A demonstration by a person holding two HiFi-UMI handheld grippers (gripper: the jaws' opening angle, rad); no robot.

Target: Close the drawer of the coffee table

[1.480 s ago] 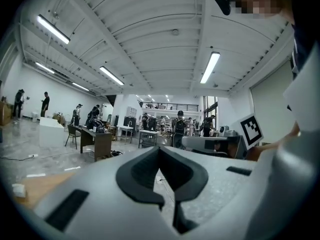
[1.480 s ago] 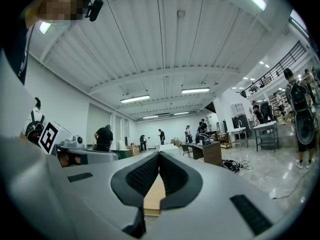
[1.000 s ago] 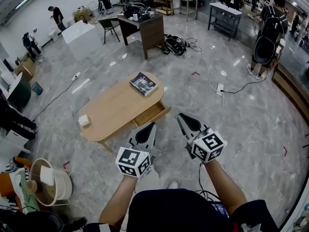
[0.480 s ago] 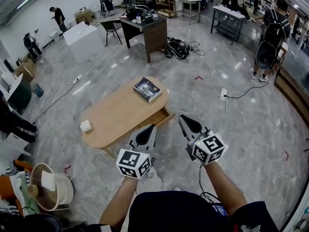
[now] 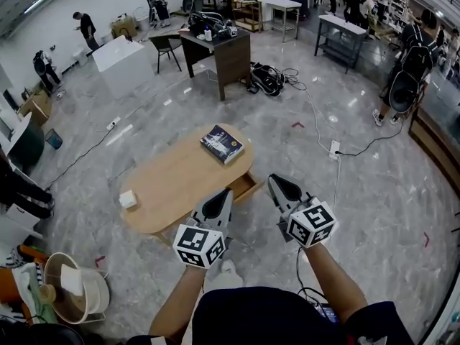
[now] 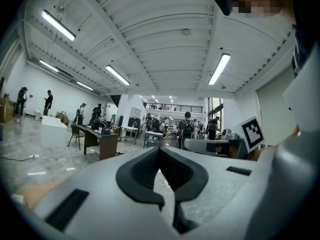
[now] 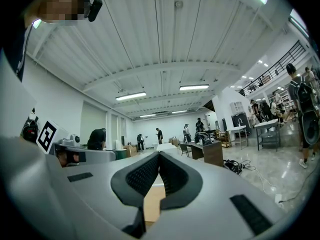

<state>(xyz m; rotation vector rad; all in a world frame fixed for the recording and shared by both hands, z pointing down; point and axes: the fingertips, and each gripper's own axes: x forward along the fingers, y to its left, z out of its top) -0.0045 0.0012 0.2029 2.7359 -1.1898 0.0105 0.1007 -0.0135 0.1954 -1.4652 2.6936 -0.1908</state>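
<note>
The oval wooden coffee table (image 5: 169, 182) stands on the grey floor ahead of me. Its drawer (image 5: 242, 186) sticks out open on the right side, near the end where a dark book (image 5: 221, 144) lies. A small white box (image 5: 127, 199) sits at the table's other end. My left gripper (image 5: 221, 197) is shut and empty, held in the air just short of the table's near edge. My right gripper (image 5: 276, 183) is shut and empty too, a little right of the drawer front. In the left gripper view (image 6: 160, 151) and the right gripper view (image 7: 159, 156) the jaws meet at the tips.
A dark desk (image 5: 224, 49) with a chair and cables (image 5: 269, 77) stands beyond the table. A power strip (image 5: 334, 148) and its cord lie on the floor to the right. A round pot-like container (image 5: 72, 282) sits at lower left. People stand along the walls.
The table and its open drawer have come nearer to me and lower in the head view. Both grippers stay shut and keep their place before me.
</note>
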